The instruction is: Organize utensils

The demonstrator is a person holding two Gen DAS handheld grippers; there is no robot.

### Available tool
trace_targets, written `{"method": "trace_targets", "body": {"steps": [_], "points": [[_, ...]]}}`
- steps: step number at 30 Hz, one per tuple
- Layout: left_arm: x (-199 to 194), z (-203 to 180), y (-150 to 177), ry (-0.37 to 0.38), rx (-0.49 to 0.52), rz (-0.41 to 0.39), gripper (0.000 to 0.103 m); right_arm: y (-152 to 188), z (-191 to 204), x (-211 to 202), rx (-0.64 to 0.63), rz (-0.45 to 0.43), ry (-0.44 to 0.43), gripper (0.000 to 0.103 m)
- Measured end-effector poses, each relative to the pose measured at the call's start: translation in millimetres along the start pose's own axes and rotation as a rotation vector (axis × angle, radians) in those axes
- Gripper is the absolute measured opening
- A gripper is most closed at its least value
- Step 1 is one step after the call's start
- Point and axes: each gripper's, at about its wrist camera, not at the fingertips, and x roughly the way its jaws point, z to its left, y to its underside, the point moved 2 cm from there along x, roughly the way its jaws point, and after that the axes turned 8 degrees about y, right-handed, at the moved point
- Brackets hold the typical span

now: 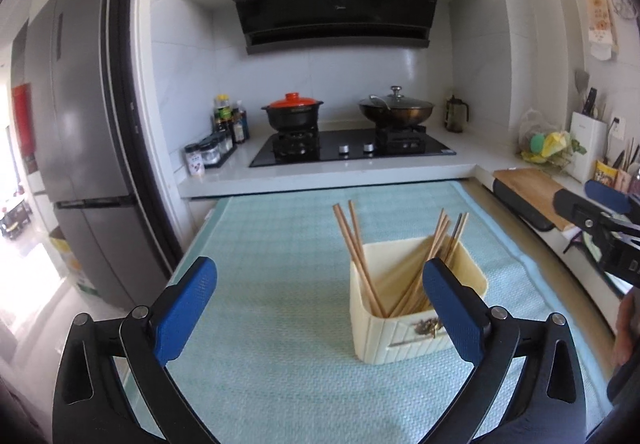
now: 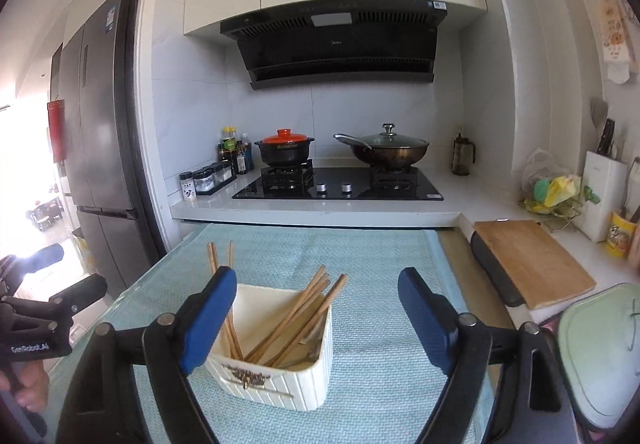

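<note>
A cream ribbed utensil holder [image 1: 404, 332] stands on a light blue mat [image 1: 272, 244]. Several wooden chopsticks [image 1: 360, 256] lean inside it, some to the left, some to the right. My left gripper [image 1: 320, 304] is open and empty above the mat, with its right finger in front of the holder. In the right wrist view the holder [image 2: 280, 376] and chopsticks [image 2: 304, 308] sit low between the fingers. My right gripper [image 2: 316, 316] is open and empty above the holder. It also shows at the right edge of the left wrist view [image 1: 600, 212].
A raised counter behind the mat carries a black hob [image 2: 340, 184], a black pot with an orange lid [image 2: 285, 150], a lidded wok [image 2: 390, 152] and spice jars [image 2: 212, 176]. A wooden cutting board [image 2: 536, 264] lies right. A grey fridge [image 1: 76, 124] stands left.
</note>
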Motion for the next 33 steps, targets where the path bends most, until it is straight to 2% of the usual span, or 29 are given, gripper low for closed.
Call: {"method": "trace_targets", "body": {"steps": [4, 10, 21, 33], "points": [[-23, -8, 15, -0.075, 0.046, -0.01, 0.103, 16, 7, -45, -0.039, -0.036, 0.018, 0.092], [-46, -13, 34, -0.032, 0.022, 0.033, 0.103, 38, 19, -82, -0.045, -0.035, -0.005, 0.095], [-79, -8, 47, -0.005, -0.025, 0.059, 0.103, 62, 29, -108, -0.013, 0.052, 0.007, 0.095], [-91, -6, 47, 0.007, -0.052, 0.053, 0.103, 58, 44, -128, -0.023, 0.058, -0.027, 0.095]]}}
